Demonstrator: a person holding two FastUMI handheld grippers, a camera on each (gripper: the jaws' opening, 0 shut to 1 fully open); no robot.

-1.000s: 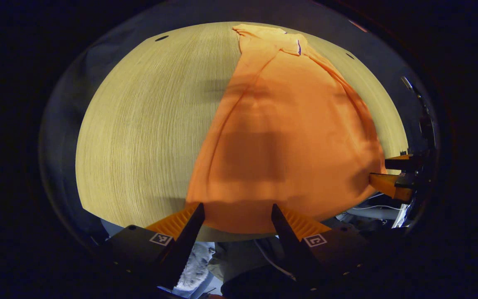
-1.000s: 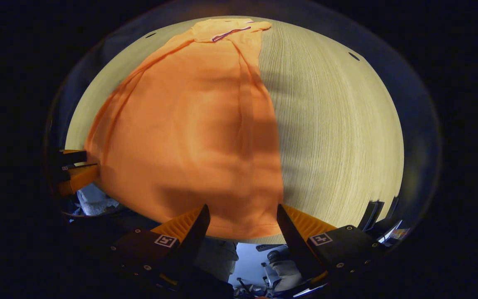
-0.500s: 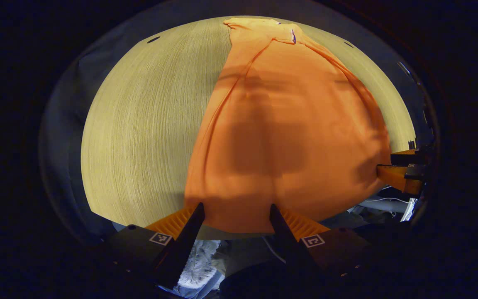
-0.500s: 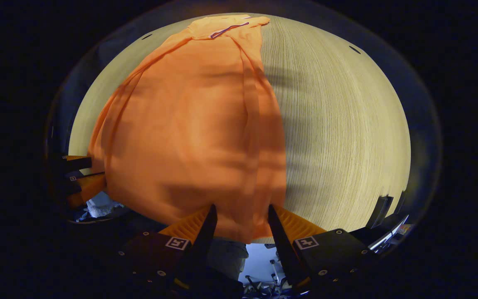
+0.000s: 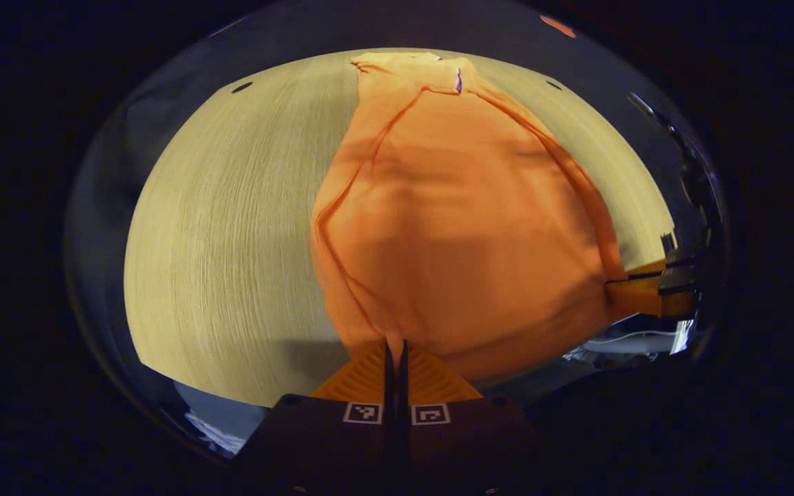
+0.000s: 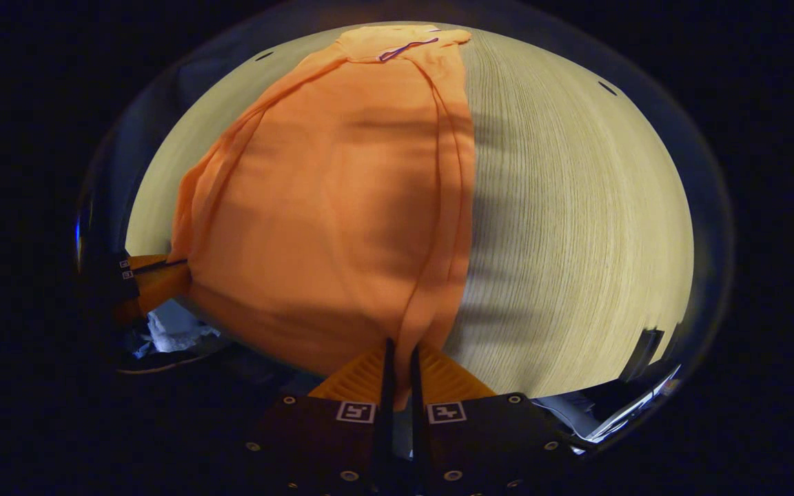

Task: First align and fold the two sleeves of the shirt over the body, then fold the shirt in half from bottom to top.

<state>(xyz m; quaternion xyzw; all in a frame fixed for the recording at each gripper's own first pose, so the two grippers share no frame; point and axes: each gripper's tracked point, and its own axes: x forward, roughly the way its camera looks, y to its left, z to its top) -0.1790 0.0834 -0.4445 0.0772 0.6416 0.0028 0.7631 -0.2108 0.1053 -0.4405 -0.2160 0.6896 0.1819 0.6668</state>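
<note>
Both of your grippers have just gone from wide apart to pinched on the shirt's bottom hem: half a second ago the fingers straddled the cloth, and now your left gripper (image 5: 394, 348) clamps the hem corner at 6 o'clock in the left gripper view, while your right gripper (image 6: 398, 355) clamps the opposite corner at 6 o'clock in the right gripper view. The hem already bunches and lifts at each pinch, so the sleeves look folded in and I judge you are starting the bottom-to-top fold. Count one orange shirt (image 5: 466, 220), lying on one pale wooden table (image 5: 231, 227) with its collar toward 12 o'clock, and two grippers.
</note>
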